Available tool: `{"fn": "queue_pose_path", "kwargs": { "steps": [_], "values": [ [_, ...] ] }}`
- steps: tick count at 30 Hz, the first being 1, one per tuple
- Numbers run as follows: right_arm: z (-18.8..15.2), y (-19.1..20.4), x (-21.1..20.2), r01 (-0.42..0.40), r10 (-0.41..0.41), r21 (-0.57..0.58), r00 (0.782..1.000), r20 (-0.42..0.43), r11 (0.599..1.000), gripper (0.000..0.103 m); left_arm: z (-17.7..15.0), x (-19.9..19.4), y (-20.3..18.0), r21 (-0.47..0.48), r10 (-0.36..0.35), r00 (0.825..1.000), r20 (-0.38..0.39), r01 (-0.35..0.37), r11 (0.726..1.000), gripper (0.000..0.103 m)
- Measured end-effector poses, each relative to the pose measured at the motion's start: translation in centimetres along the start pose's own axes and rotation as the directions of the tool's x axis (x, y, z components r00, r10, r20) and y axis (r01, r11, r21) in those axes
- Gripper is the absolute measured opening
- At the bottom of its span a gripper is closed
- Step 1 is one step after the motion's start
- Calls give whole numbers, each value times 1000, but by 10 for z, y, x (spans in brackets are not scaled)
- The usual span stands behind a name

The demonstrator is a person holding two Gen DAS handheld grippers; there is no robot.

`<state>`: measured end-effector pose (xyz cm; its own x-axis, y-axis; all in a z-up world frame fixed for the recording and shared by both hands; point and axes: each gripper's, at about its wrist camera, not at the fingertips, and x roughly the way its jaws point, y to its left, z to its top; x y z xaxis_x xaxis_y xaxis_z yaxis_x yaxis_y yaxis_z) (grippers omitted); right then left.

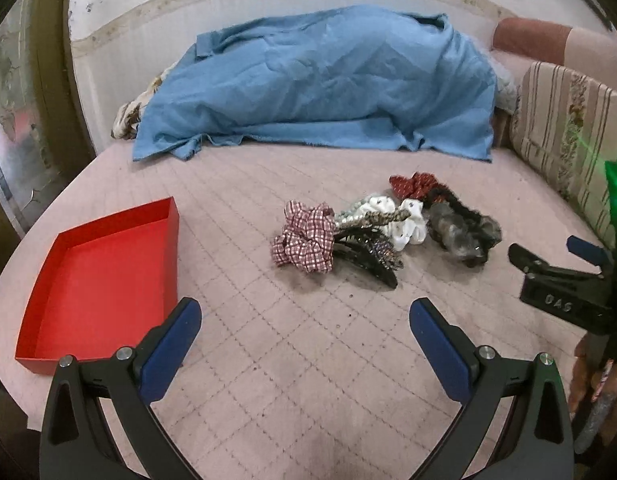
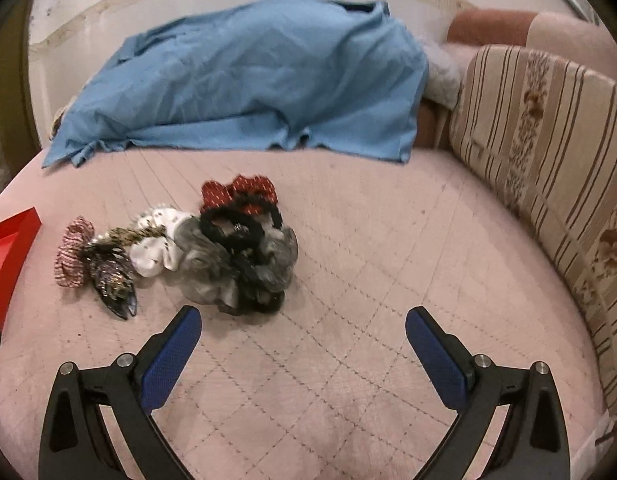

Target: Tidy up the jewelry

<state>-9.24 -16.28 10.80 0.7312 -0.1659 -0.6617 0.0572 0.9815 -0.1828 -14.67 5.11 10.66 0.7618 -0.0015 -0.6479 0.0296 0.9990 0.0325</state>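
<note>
A heap of hair accessories lies on the pink quilted bed: a red checked scrunchie (image 1: pixel 304 238), a white scrunchie (image 1: pixel 404 220), a dark sparkly hair claw (image 1: pixel 372 256), a grey and black scrunchie (image 1: pixel 464 232) and a red dotted one (image 1: pixel 412 184). An empty red box (image 1: pixel 104 280) lies to their left. My left gripper (image 1: pixel 304 320) is open and empty, just short of the heap. My right gripper (image 2: pixel 302 328) is open and empty, close to the grey scrunchie (image 2: pixel 236 264); it also shows at the right edge of the left wrist view (image 1: pixel 548 256). The box's corner (image 2: pixel 12 236) shows at far left.
A blue cloth (image 1: pixel 320 84) covers a bulky mound at the back of the bed. A striped floral cushion (image 2: pixel 548 152) runs along the right side. A wall stands behind the bed, and the bed's edge curves off at left.
</note>
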Motion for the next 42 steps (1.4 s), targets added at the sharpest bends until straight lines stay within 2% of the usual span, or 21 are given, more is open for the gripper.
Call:
{"fn": "queue_pose_path", "kwargs": {
  "steps": [9,14,20,30,34,42],
  "values": [
    [-8,10,-34,-12,12,1,995,101,1000,103,-3,-44,2,-10,19,994,108,-18,1000,103],
    [-11,13,-55,-19,20,-6,983,180,1000,103,-6,-64,0,-3,73,983,171,-73,997,103],
    [-13,15,-68,-35,36,-5,971,235,999,103,-8,-80,-1,4,133,971,196,-137,991,103],
    [-12,22,-81,-39,45,-26,957,286,999,103,-10,-116,0,28,186,951,249,-199,980,103],
    [-14,24,-85,-20,32,-41,955,295,999,103,-10,-121,-1,34,184,951,247,-199,979,103],
    [-18,21,-85,-7,15,-28,959,283,1000,103,-13,-115,-8,90,158,968,194,-178,980,103]
  ]
}}
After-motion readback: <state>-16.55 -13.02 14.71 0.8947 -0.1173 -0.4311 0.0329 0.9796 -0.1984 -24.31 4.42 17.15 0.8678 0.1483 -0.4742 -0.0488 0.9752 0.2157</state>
